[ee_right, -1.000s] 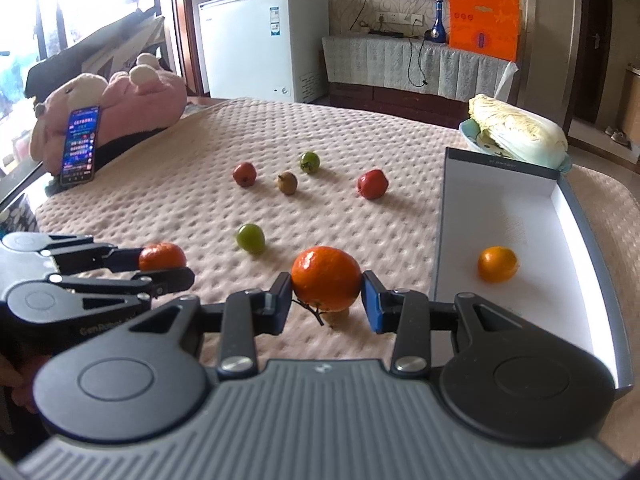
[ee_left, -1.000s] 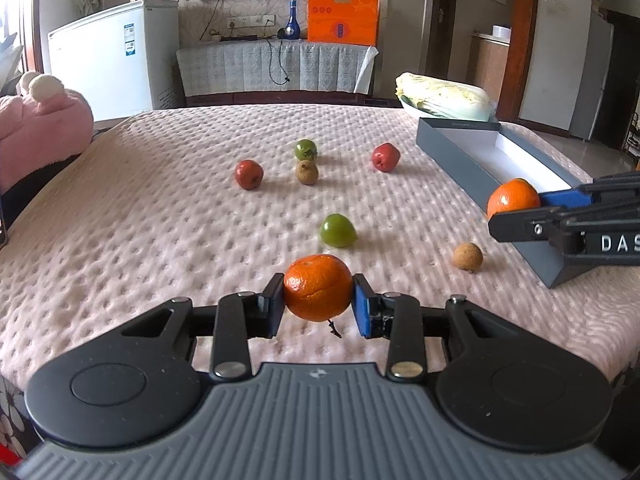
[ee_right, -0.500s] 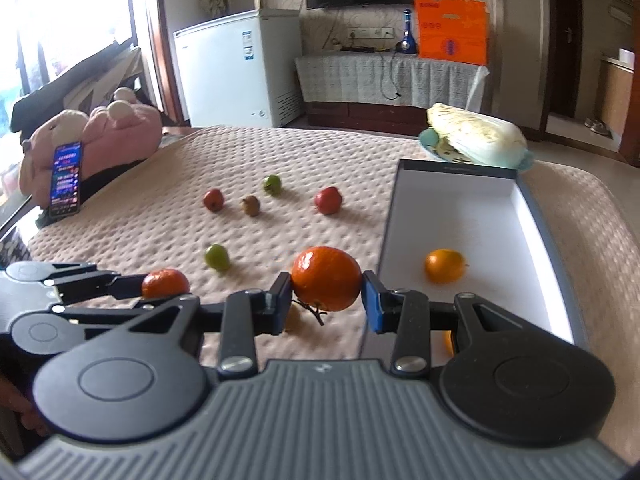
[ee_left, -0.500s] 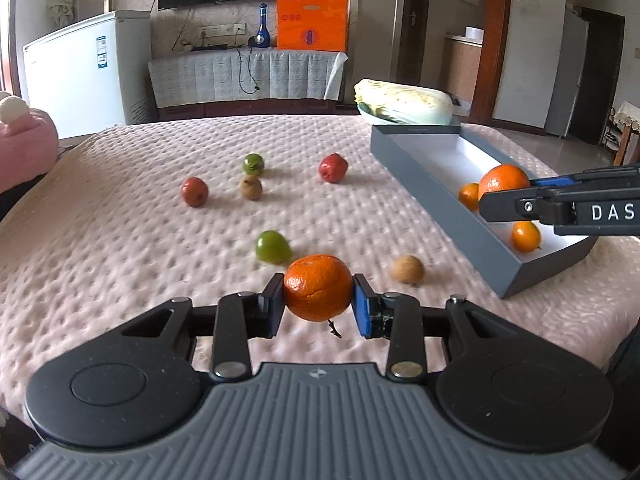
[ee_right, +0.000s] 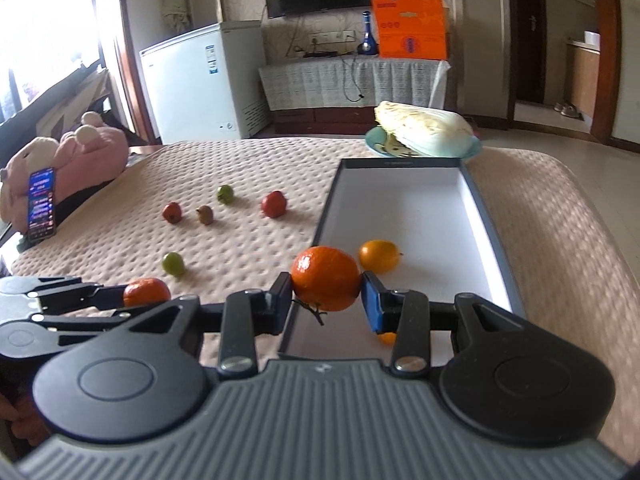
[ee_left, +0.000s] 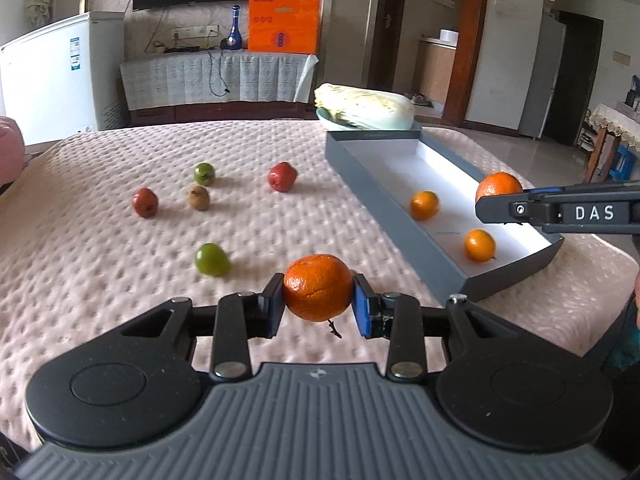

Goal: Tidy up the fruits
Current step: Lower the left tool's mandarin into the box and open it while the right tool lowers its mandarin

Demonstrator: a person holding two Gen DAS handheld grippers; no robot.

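Observation:
My left gripper (ee_left: 319, 300) is shut on an orange (ee_left: 318, 287), held above the pink cover just left of the grey box (ee_left: 384, 200). My right gripper (ee_right: 326, 294) is shut on another orange (ee_right: 325, 278), held over the near end of the box (ee_right: 492, 236). Two small oranges (ee_left: 424, 205) (ee_left: 479, 245) lie in the box. On the cover lie two red fruits (ee_left: 282, 176) (ee_left: 145, 202), two green fruits (ee_left: 204, 173) (ee_left: 212, 259) and a brown one (ee_left: 199, 197). The right gripper shows in the left wrist view (ee_left: 500, 196), the left one in the right wrist view (ee_right: 136, 294).
A cabbage on a plate (ee_right: 424, 130) sits behind the box's far end. A pink plush toy (ee_right: 68, 160) and a phone (ee_right: 40, 204) stand at the left edge. A white freezer (ee_right: 200, 84) and a covered bench stand beyond the bed.
Both grippers, each with its orange, have moved right toward the box. The right gripper went from beside the box to over its near end. The brown fruit near the box is out of sight.

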